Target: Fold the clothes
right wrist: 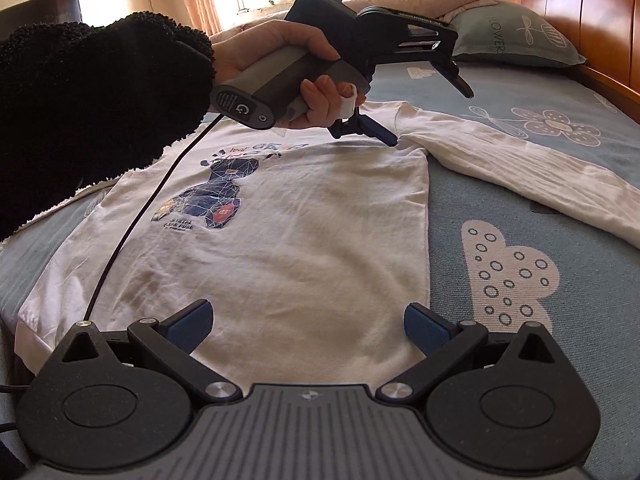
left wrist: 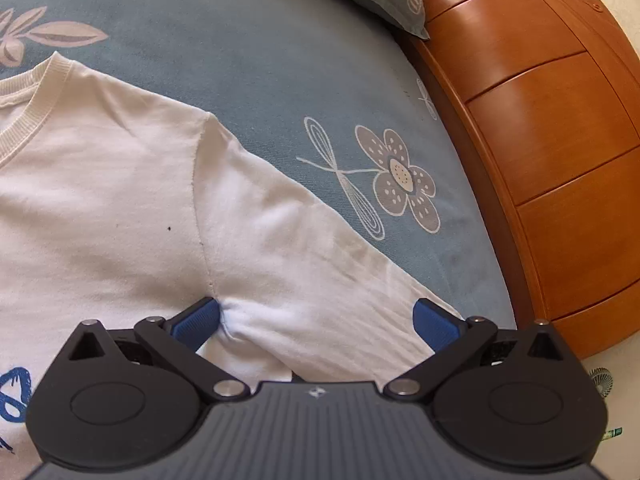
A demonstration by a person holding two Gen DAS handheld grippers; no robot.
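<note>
Lettering on the grey pillow (right wrist: 516, 36) reads "FLOWERS"; the white shirt (right wrist: 288, 232) carries a blue graphic print (right wrist: 212, 196) whose words are too blurred to read. This shirt lies flat on the blue flowered bedsheet (right wrist: 520, 184), one long sleeve (right wrist: 520, 164) stretched sideways toward the wooden headboard (left wrist: 540, 140). Left claw (left wrist: 316, 320) stands wide at the armpit seam, one pad touching cloth. Right claw (right wrist: 306, 326) hangs wide above the hem. A black cable (right wrist: 132, 224) crosses the shirt.
</note>
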